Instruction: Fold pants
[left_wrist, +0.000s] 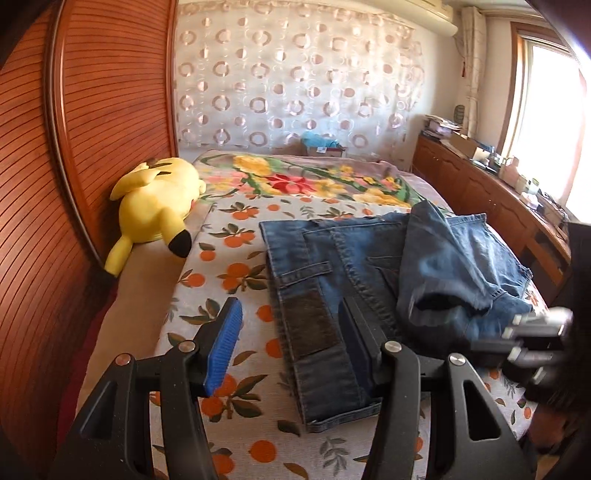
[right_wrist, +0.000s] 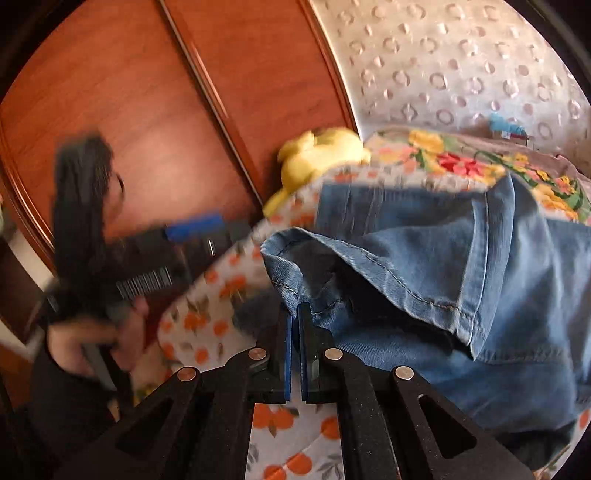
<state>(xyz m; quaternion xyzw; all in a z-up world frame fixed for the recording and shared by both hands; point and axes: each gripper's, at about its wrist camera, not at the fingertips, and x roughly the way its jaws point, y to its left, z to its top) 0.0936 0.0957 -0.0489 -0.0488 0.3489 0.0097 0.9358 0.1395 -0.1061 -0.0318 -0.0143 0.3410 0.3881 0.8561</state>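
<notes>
- The blue denim pants (left_wrist: 354, 266) lie on a bed covered by a pale sheet printed with oranges and green leaves (left_wrist: 229, 258), toward the bed's right edge as the left wrist view shows it.
- 1 leg runs straight toward the near edge of the bed, flat, with a dark rectangular patch on it; its hem lies close to that edge.
- The other leg is bunched and lifted over the first, its hem opening gaping toward the camera in the right wrist view.
- The right gripper (right_wrist: 295, 314) is clenched on the hem of that raised leg: its 2 blue pads are pressed together with the stitched denim edge pinched at their tips.
- The left gripper (left_wrist: 291, 332) is released, jaws wide apart; the blue ribbed pad of 1 finger hangs over the sheet, the other finger over the flat leg. Nothing is between them.
- In the right wrist view the left gripper shows as a blur at the left, with a hand (right_wrist: 125, 328) around its handle.
- A yellow plush toy with black-tipped ears (left_wrist: 155, 199) lies at the far left corner of the bed, against a reddish-brown ribbed wooden wardrobe door (left_wrist: 74, 147).
- A blanket with red and yellow flowers (left_wrist: 306, 181) covers the far end of the bed.
- Behind it hangs a white curtain patterned with rings (left_wrist: 295, 74).
</notes>
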